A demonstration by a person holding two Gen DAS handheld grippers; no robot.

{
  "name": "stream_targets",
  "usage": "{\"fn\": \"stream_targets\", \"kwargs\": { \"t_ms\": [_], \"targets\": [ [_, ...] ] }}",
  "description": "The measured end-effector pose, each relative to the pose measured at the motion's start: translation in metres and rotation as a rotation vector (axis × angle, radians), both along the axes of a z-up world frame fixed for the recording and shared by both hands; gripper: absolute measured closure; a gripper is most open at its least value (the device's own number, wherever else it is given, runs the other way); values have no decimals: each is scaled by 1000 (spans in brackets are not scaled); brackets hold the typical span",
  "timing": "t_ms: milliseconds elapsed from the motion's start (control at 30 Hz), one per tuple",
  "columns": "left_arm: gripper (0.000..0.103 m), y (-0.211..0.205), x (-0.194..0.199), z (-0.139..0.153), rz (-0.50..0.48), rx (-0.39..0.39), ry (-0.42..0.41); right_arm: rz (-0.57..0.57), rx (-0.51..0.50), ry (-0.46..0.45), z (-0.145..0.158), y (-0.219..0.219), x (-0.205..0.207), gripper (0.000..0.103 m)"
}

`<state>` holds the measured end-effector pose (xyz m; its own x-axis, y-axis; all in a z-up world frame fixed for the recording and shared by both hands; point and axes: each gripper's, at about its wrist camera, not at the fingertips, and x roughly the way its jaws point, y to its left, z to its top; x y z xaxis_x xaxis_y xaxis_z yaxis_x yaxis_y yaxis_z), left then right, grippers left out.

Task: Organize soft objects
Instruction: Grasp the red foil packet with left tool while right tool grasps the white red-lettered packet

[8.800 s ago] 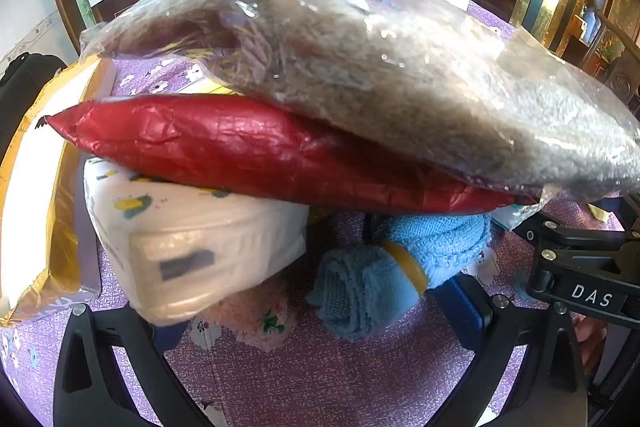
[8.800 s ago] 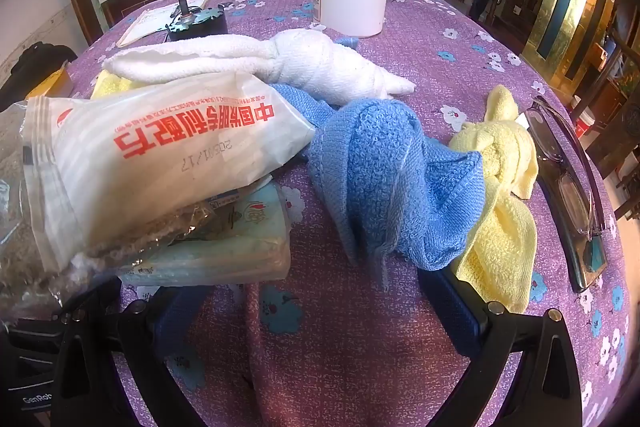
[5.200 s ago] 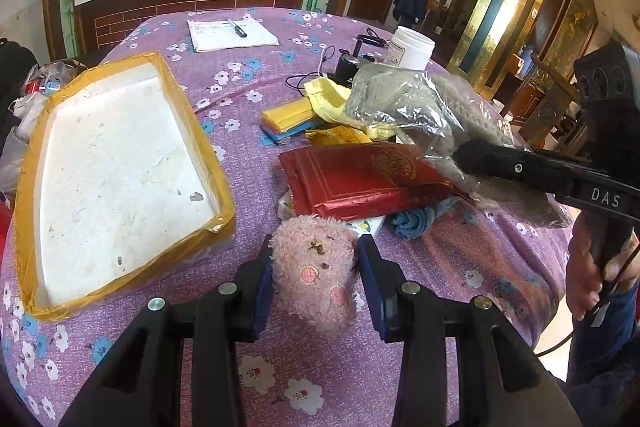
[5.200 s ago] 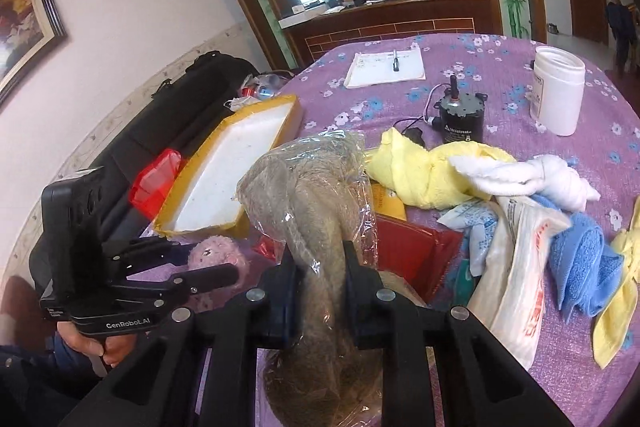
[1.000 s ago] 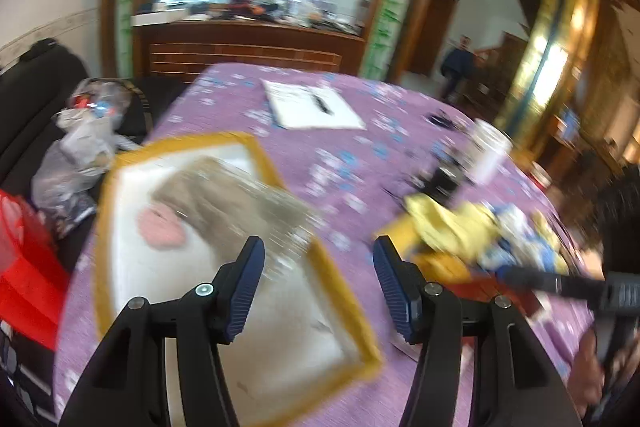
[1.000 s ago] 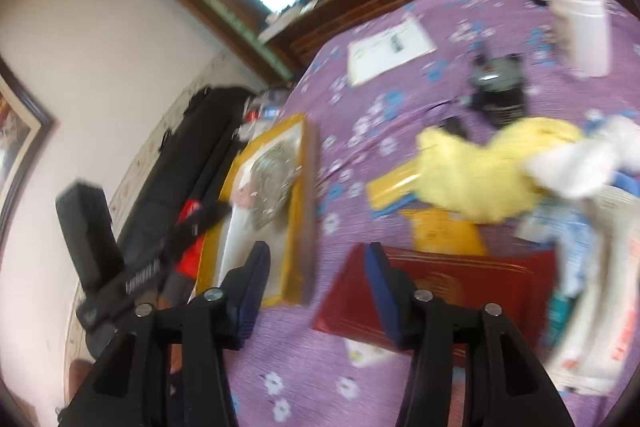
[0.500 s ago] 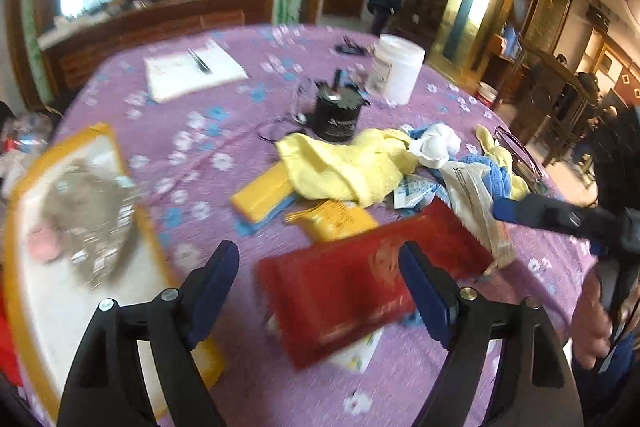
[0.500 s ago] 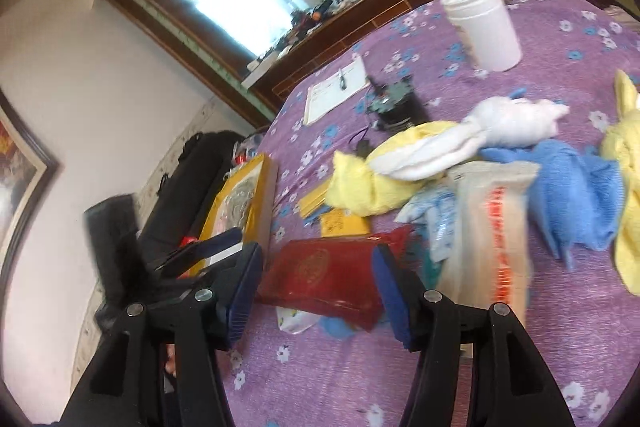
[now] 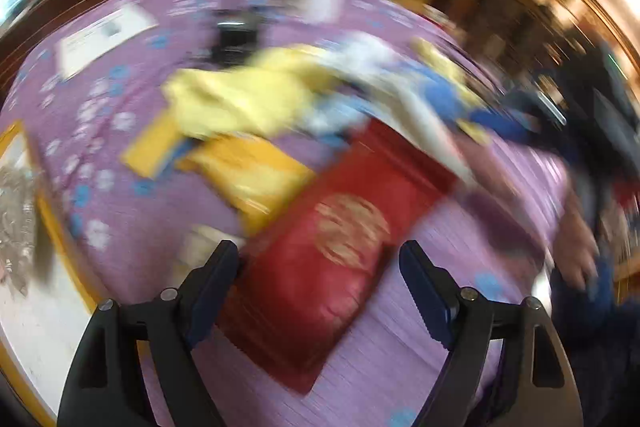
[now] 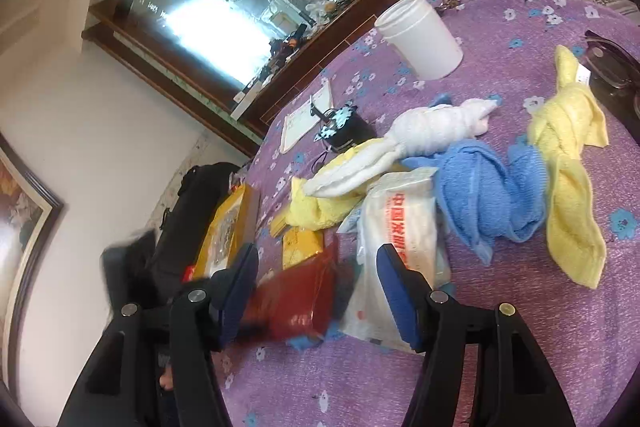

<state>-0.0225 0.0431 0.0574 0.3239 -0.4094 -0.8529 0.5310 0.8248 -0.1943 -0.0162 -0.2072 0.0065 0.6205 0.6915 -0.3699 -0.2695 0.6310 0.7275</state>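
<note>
- Soft things lie heaped mid-table on the purple cloth (image 10: 520,347): red pouch (image 9: 332,259), white packet (image 10: 394,227), blue towel (image 10: 488,195), yellow towel (image 10: 572,167), white rolled towel (image 10: 424,135).
- My left gripper (image 9: 320,279) is spread wide and holds nothing; the red pouch lies between its fingers in view, though blur hides any contact.
- My right gripper (image 10: 316,287) is also spread and empty, above the pouch and packet.
- At the table's left edge, I see the yellow-rimmed tray (image 9: 56,227) holding a grey bagged bundle (image 9: 16,203).
</note>
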Motion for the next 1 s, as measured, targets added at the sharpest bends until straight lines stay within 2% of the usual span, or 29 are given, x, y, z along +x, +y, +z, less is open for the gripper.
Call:
{"fn": "stream_targets", "kwargs": {
  "t_ms": [100, 200, 400, 500, 600, 667, 700, 733, 833, 1000],
  "targets": [
    [21, -14, -26, 8, -45, 22, -43, -1, 17, -1, -2, -5, -1, 37],
    [20, -16, -33, 16, -65, 45, -95, -3, 18, -8, 0, -7, -4, 36],
    [20, -32, -35, -3, -138, 131, -73, -29, 0, -10, -1, -14, -8, 34],
    [19, -45, -44, -11, -163, 215, -134, -49, -16, 5, -5, -17, -7, 33],
    [19, -53, -46, -19, -150, 279, -171, -53, -22, 23, -9, -16, -4, 33],
    [20, -55, -43, -25, -103, 312, -193, -55, -39, 32, -10, -12, -3, 33],
    [23, -54, -40, -28, -69, 312, -194, -57, -49, 37, -11, -11, -2, 33],
    [29, -50, -38, -29, -46, 281, -186, -58, -59, 44, -12, -9, -1, 33],
    [38, -38, -40, -23, -2, 205, -189, -60, -97, 65, -14, -4, 4, 33],
    [41, -18, -38, -14, 72, 90, -204, -48, -187, 97, -17, 12, 14, 33]
  ]
}}
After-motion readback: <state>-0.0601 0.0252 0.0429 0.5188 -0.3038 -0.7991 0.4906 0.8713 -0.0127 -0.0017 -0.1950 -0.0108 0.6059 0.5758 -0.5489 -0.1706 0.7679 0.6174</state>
